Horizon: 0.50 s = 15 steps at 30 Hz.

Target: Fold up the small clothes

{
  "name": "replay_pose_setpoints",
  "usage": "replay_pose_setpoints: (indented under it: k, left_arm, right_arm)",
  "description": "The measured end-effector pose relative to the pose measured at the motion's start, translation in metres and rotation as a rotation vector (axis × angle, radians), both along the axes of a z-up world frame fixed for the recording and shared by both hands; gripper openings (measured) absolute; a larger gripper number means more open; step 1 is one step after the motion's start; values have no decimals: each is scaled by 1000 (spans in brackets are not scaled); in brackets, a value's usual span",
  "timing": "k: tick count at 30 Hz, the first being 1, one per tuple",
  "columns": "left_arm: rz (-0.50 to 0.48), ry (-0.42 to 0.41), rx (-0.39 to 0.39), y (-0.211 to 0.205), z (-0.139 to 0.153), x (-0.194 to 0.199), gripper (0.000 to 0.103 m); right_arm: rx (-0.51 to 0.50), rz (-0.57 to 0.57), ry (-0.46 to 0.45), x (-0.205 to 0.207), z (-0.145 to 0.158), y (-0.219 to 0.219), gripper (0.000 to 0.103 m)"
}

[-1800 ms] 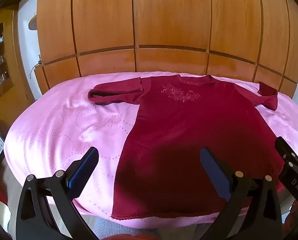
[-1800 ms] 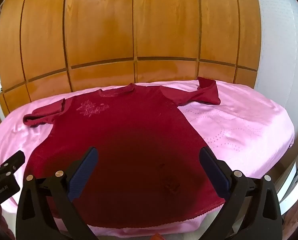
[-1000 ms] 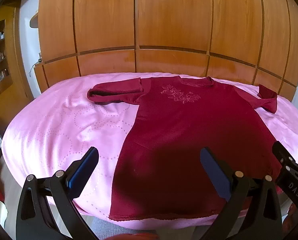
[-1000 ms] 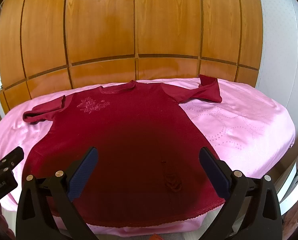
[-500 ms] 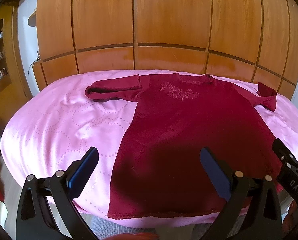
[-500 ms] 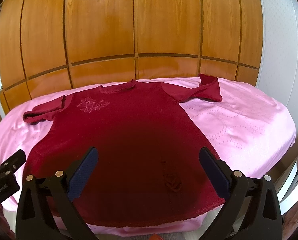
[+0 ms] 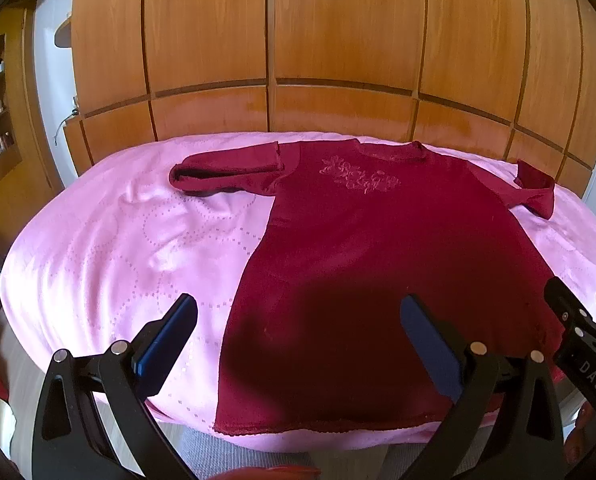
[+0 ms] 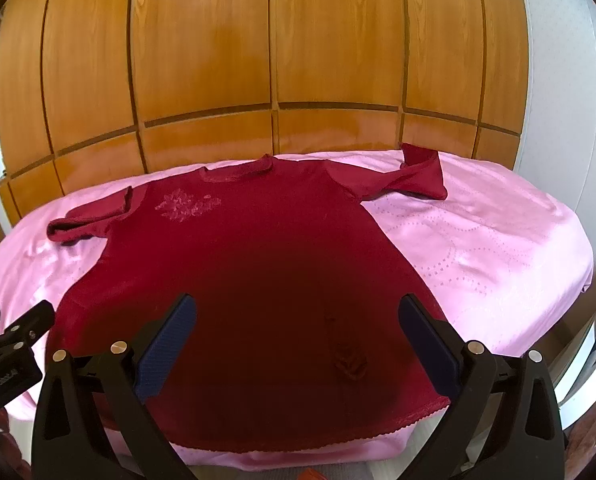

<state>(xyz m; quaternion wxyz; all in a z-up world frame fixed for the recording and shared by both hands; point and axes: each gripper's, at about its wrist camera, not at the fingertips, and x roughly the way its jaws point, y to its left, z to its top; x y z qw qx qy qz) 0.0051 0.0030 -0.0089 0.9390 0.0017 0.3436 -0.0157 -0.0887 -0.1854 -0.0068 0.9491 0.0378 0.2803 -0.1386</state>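
A: Where's the red top lying?

B: Flat, face up on the pink bedspread, its hem at the bedspread's near edge, neckline at the far side by the wooden wardrobe. Its long axis runs straight away from both tools.

A: And the tongs?

B: Left gripper stands wide, holding nothing, above the hem's left corner. Right gripper is equally wide and empty, above the hem's right half.

A: Which one goes for which sleeve?

B: I'd judge by side: the left sleeve lies out from the top's left shoulder, the right sleeve from the right, its cuff flipped up. Each is far from the hem, so a long forward reach
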Motion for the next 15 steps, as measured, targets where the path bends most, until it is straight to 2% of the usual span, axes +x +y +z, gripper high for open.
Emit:
replay_pose_setpoints:
  k: [15]
  left_arm:
    - [6,43,-1,2,-9,6,101]
  right_arm:
    - [8,7,23,1,-5,3,100]
